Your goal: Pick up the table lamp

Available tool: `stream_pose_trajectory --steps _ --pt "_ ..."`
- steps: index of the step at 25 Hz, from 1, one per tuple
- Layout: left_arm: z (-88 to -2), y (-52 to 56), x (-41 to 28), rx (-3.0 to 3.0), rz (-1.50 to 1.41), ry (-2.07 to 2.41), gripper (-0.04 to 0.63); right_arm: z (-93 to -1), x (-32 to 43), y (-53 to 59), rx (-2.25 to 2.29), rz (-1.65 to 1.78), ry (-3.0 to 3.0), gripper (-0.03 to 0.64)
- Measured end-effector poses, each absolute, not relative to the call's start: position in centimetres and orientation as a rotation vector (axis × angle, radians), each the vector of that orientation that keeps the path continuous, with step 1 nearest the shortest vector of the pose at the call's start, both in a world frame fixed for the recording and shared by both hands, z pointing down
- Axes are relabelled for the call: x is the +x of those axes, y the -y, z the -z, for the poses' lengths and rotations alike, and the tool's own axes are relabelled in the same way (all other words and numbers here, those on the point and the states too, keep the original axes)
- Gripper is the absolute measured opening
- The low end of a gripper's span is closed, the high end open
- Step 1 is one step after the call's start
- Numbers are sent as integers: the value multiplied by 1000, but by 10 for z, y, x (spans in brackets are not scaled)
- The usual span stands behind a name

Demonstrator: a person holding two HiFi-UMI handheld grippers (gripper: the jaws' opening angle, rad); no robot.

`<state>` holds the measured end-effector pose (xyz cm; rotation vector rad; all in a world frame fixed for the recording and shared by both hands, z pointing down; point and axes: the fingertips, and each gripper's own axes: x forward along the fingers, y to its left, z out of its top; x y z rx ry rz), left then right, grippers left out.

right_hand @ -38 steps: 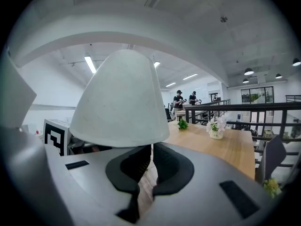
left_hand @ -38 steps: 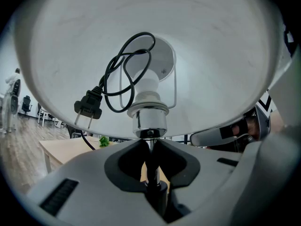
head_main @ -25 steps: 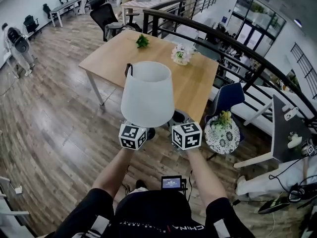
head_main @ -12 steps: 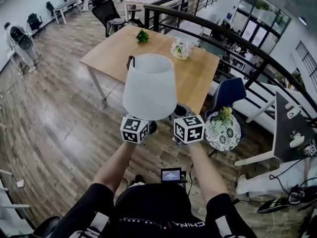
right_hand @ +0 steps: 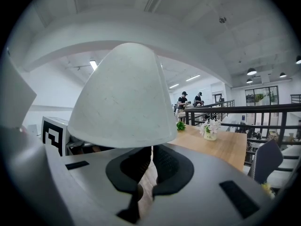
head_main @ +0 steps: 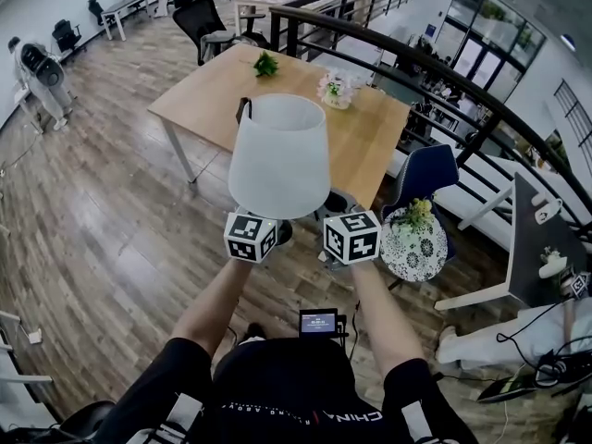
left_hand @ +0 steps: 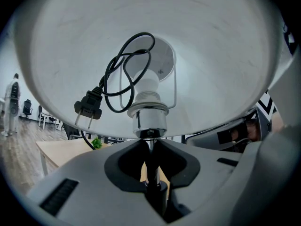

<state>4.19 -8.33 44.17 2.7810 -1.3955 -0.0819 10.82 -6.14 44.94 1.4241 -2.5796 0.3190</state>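
Left gripper (left_hand: 149, 145) clamps the table lamp (head_main: 277, 155) by its stem (shade upright); right gripper (right_hand: 151, 150) has its jaws almost together, empty. The lamp is held aloft before the wooden table (head_main: 370, 146), slightly nearer it than a second ago.

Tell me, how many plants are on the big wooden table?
2. A small green plant sits near the far edge of the table; white flowers stand to its right. The lampshade covers part of the table, so another could be hidden.

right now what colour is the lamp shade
Plain white. The lamp shade shows best in the head view.
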Motion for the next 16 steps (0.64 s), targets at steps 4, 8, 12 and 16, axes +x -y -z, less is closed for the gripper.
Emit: stream_pose_trajectory --steps 4,8,12,16 --pt "-445 84 47 2791 65 1386 77 -451 111 63 1426 -321 2581 37" --pt "-444 85 50 2793 66 1380 77 -450 114 63 1427 -323 2581 37" --pt "-444 85 51 2797 64 1382 77 -450 115 63 1421 -320 2579 37" --pt "-446 87 48 2802 56 1384 77 -454 112 64 1412 -319 2573 37"
